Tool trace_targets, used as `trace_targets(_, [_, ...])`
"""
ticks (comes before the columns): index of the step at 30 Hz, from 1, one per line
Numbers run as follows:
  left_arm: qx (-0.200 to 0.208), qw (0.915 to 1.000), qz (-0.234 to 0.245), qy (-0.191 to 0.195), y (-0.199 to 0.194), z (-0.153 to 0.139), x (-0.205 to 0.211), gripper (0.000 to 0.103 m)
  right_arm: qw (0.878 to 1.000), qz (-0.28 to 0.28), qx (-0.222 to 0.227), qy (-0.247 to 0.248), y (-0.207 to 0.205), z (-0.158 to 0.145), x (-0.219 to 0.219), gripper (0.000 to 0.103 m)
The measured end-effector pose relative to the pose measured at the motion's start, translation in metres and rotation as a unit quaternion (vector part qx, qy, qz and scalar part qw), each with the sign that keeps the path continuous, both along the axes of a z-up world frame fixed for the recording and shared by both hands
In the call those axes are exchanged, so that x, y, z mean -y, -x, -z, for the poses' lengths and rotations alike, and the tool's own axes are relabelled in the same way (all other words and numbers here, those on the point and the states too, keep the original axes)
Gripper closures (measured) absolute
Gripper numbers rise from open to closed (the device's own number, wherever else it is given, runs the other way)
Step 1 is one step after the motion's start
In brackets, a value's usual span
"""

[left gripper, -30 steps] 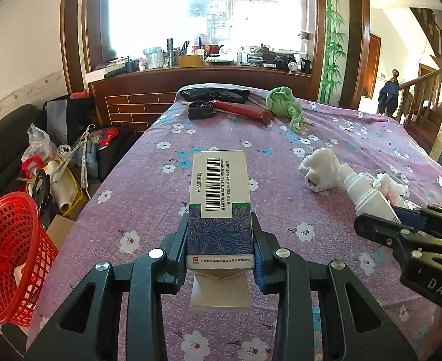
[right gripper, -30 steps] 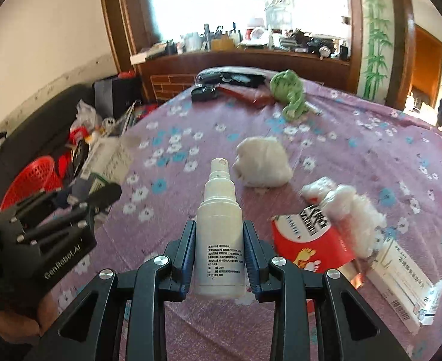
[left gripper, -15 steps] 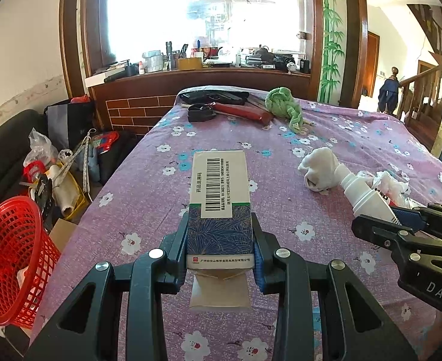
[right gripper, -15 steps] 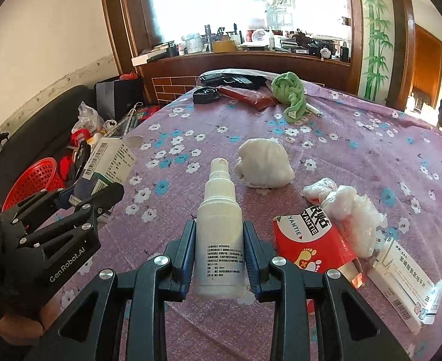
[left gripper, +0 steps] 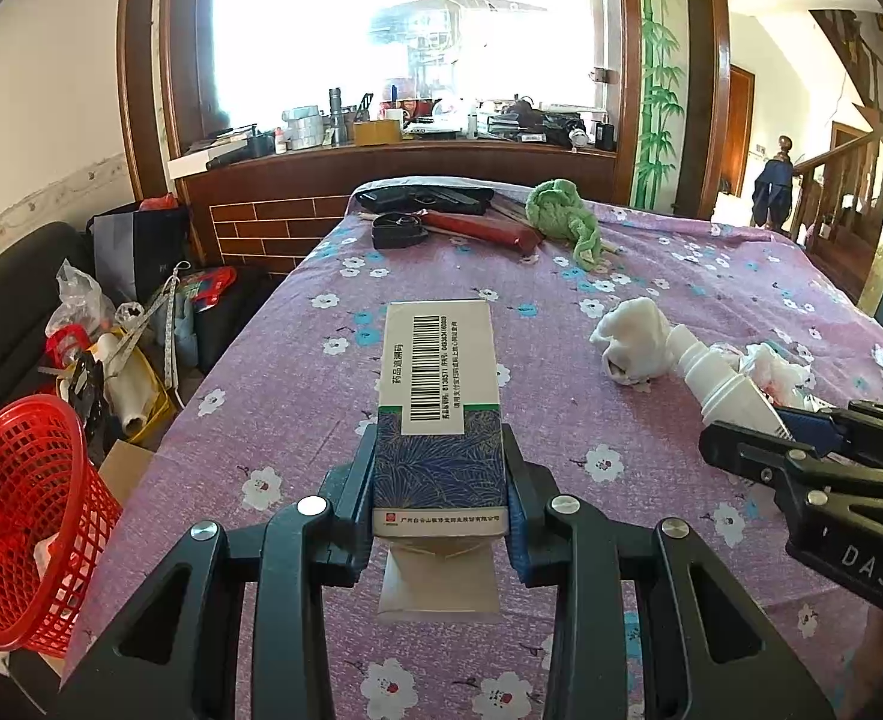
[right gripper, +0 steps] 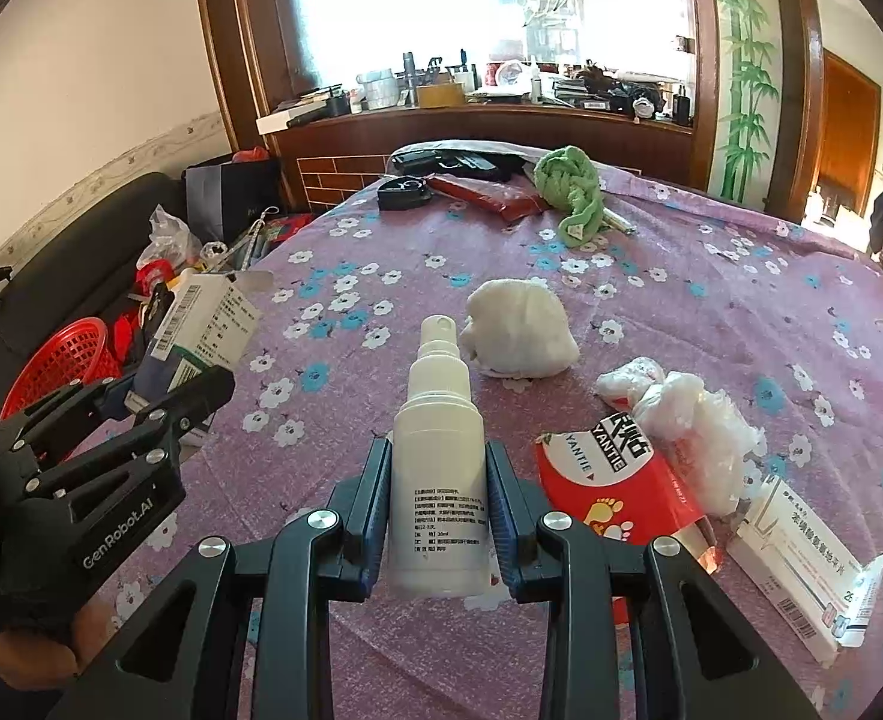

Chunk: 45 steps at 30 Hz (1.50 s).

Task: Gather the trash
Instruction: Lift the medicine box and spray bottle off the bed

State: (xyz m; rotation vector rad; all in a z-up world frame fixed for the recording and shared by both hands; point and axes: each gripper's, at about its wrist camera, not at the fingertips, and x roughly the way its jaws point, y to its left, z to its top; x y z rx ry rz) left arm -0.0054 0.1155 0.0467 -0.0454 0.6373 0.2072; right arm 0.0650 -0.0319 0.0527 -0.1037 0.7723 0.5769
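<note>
Medicine carton [left gripper: 439,414] clamped flat in the left claw [left gripper: 441,480], barcode face up, its far end poking out over the floral cloth of the counter [left gripper: 297,372]. And the right claw [right gripper: 439,498] is loaded too: pads pinched on a white spray bottle [right gripper: 438,462], nozzle pointing away, held just above the cloth. Both pieces of trash are lifted and in hand, so by my read this is the carry step, pickup done, drop-off not yet made.

Where does it go? The red mesh basket [left gripper: 18,516] sits on the floor off the counter's left edge, low and to the left of the carton, with some scraps already inside. That looks like the bin. The next move should be a swing of the left claw out past the edge until the carton hangs over the basket mouth, then part the pads; the bottle follows the same route, and the right claw has to cross farther.

Plenty left on the cloth: a white tissue wad [right gripper: 519,336], crumpled plastic wrap [right gripper: 693,420], a red Yantie packet [right gripper: 615,480], a long white box [right gripper: 801,552]. A green towel [right gripper: 570,192] lies near the far end, likely not trash.
</note>
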Motion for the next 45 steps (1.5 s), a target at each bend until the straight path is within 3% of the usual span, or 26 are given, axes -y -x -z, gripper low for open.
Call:
trace_targets(31, [-0.009, 1.0000, 0.000, 0.001, -0.001, 0.002, 0.003, 0.070, 0.999, 0.035, 0.000, -0.022, -0.006, -0.010, 0.020, 0.071])
trace_targets(36, [-0.012, 0.9997, 0.004, 0.020, 0.009, -0.003, 0.004, 0.070, 0.999, 0.040, -0.005, -0.027, -0.008, -0.011, 0.024, 0.071])
trace_targets(45, [0.008, 0.9998, -0.010, 0.013, 0.046, -0.025, 0.003, 0.070, 0.999, 0.024, -0.004, -0.044, 0.001, -0.017, 0.024, 0.071])
